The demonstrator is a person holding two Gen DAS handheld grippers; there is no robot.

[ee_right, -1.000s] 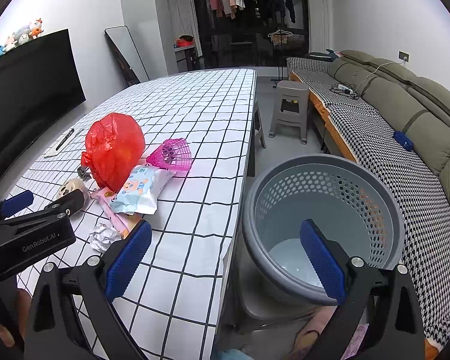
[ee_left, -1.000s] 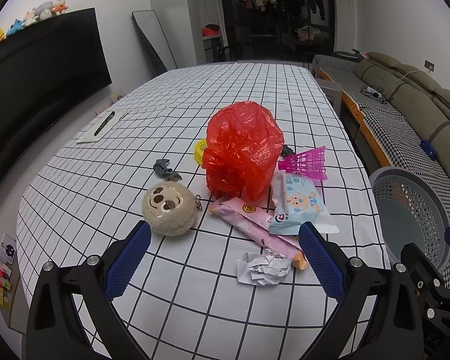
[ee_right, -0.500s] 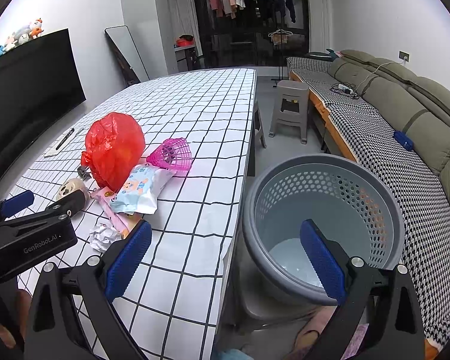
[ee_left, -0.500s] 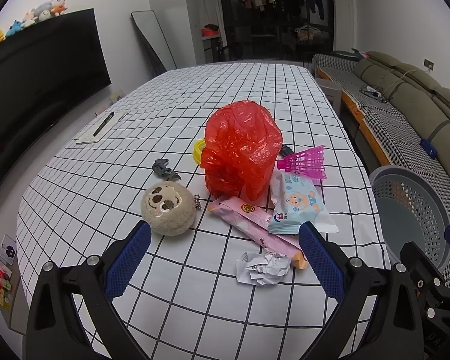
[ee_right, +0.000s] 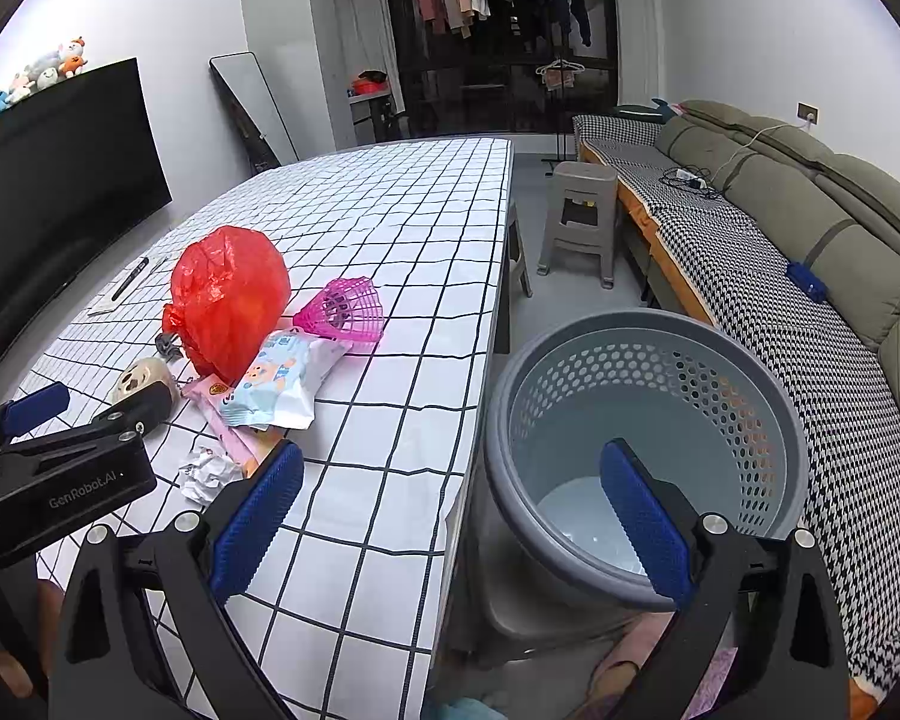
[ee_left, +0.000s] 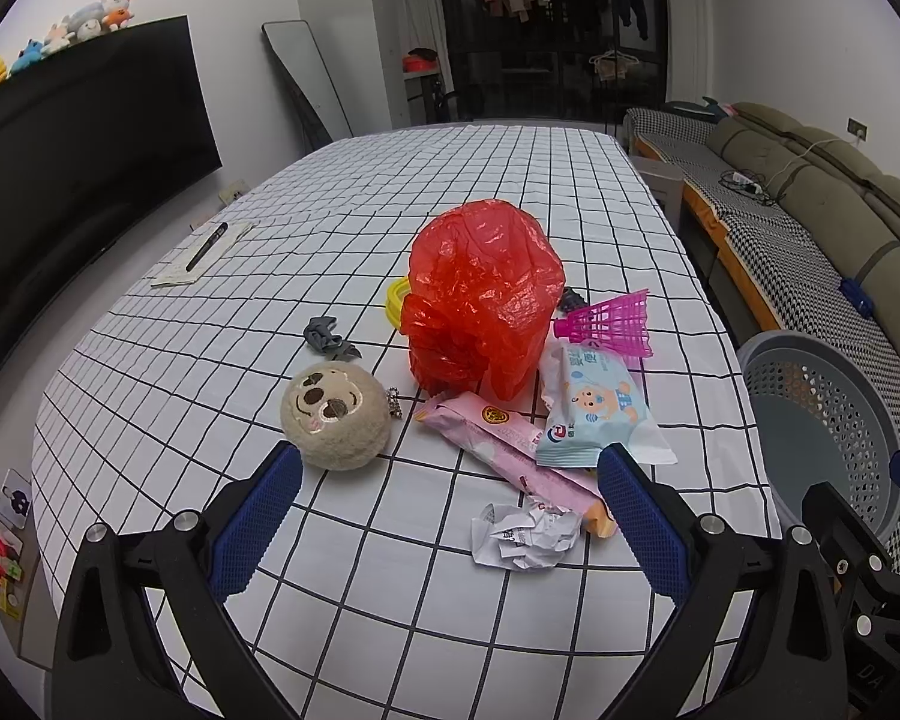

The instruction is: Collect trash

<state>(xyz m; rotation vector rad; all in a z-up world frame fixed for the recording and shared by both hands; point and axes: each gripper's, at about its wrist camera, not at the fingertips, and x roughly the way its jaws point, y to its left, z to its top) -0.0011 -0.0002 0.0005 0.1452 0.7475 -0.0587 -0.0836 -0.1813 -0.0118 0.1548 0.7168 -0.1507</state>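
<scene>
Fingers [ee_left: 258, 516] spread wide, crumpled paper [ee_left: 525, 534] between.

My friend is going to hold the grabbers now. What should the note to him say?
Left gripper: open, holding nothing, above the table's near end, facing the pile.
Right gripper: open, holding nothing, at the table edge beside the grey basket.
On the checked table: crumpled paper nearest, then pink wrapper, wipes pack, red plastic bag, pink shuttlecock. The plush ball looks like a toy, probably not trash.
Done: nothing that I can see; the visible part of the basket looks empty.
Left: pick up each piece of trash and drop it in the basket, perhaps the paper first.
</scene>
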